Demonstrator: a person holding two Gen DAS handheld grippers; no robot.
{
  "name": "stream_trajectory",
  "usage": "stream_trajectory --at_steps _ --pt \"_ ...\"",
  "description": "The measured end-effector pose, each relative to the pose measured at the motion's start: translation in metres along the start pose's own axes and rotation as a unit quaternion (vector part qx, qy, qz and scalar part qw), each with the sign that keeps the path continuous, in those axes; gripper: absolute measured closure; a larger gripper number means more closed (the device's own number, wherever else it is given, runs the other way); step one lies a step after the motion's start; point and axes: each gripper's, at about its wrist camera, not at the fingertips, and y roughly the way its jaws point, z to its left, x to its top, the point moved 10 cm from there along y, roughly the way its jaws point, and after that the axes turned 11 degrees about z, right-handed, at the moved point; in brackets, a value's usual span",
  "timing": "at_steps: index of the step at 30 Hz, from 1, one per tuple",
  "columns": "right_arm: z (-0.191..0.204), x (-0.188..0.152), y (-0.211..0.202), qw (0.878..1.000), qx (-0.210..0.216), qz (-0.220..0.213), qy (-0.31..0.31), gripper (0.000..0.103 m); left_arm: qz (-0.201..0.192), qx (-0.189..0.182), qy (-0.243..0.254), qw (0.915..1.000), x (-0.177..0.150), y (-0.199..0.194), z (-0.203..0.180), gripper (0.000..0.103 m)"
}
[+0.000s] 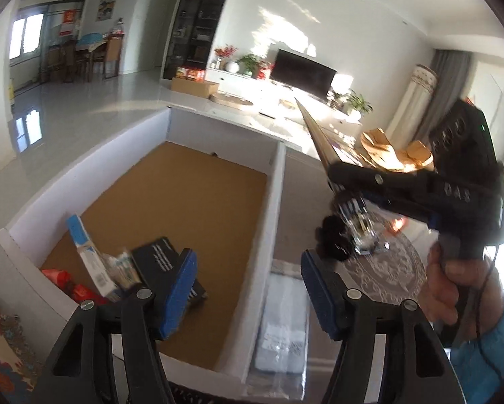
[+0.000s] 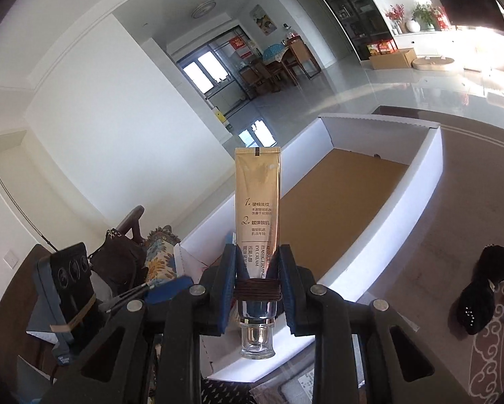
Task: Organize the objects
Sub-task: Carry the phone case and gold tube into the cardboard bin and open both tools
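Right tongs (image 2: pixel 257 277) clamped on gold tube (image 2: pixel 258 202); left tongs (image 1: pixel 248 289) apparently empty.

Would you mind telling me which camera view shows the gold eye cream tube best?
The right wrist view: the eye cream tube stands sharp, centred, label legible. The left wrist view shows only its thin edge and clear cap, blurred.

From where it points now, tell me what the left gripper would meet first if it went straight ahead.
Probably the white divider wall of the white box: it runs between the open left gripper fingers. Depth is unclear, so it could instead slip past into the brown-floored compartment.
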Motion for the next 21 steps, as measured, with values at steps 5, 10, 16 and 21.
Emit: stream_trajectory --at_steps 5,10,16,21 --pt "-0.055 -0.018 -0.077 0.996 -0.068 -0.05 0.013 0.077 0.079 0.032 0.076 0.9934 -0.063 0.054 -0.081 0.0" --pt "-0.098 -0.043 -0.15 0.991 -0.107 -0.075 0.041 0.077 0.135 0.161 0.111 0.9713 -0.079 0.122 -0.102 0.0" --pt "-0.119 -0.076 -0.191 0.988 -0.111 -0.089 0.061 0.077 0.161 0.222 0.062 0.9597 -0.067 0.166 -0.078 0.0" --pt "-0.132 -0.101 -0.196 0.988 -0.105 -0.086 0.077 0.077 0.151 0.254 -0.005 0.9553 -0.063 0.17 -0.046 0.0"
